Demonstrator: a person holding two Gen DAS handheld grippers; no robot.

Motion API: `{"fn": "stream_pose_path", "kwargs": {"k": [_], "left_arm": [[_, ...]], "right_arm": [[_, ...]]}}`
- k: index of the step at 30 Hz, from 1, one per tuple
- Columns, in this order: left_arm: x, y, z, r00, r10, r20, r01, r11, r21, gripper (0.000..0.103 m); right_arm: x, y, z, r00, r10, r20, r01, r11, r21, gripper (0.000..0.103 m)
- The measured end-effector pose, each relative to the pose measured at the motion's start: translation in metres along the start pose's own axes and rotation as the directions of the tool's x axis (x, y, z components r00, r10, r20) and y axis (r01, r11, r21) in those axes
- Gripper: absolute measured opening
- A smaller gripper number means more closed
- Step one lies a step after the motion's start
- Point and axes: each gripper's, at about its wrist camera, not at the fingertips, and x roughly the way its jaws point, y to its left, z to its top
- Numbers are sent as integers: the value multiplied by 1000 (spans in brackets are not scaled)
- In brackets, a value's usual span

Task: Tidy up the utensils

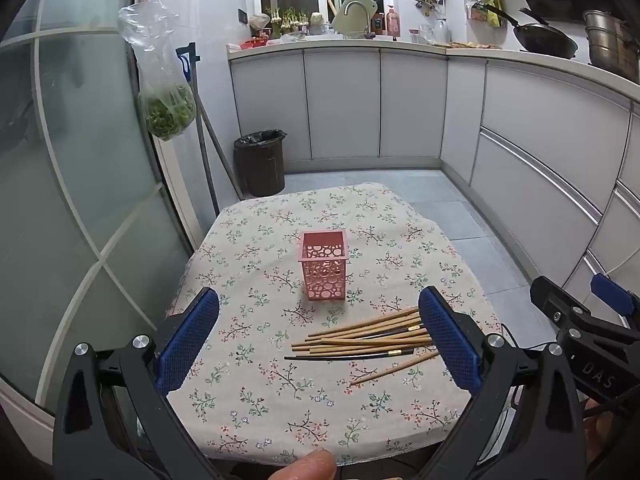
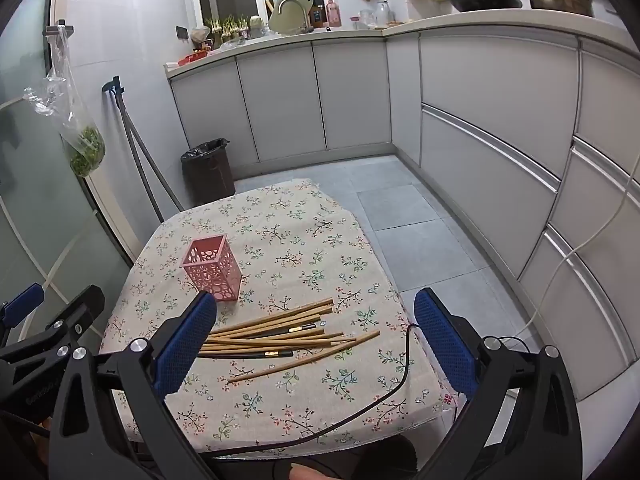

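A pink perforated holder (image 1: 324, 266) (image 2: 212, 268) stands upright and empty in the middle of the table with the floral cloth (image 1: 280, 400) (image 2: 288, 232). Several bamboo chopsticks (image 1: 360, 338) (image 2: 276, 338), two of them dark with gold bands, lie in a loose heap in front of it. My left gripper (image 1: 320, 340) hovers wide open above the table's near side, nothing between its blue pads. My right gripper (image 2: 316, 340) is open too and holds nothing, above the heap. The other gripper shows at the right edge of the left wrist view and the left edge of the right wrist view.
A black cable (image 2: 384, 396) trails over the table's near right corner. A black-lined bin (image 1: 260, 162) stands on the tiled floor beyond the table. Grey cabinets (image 1: 520, 152) run along the back and right. A glass door (image 1: 60, 200) with a hanging bag of greens (image 1: 170, 110) is on the left.
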Motion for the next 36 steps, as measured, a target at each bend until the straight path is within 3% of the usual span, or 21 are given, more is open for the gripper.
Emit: {"fn": "stream_pose_path", "kwargs": {"k": [36], "left_arm": [[-1,3,3,1000,7,-1,-7,1000,-8,96]], "right_arm": [[-1,2,1,1000,-13,-4,13,1000,2,96]]}}
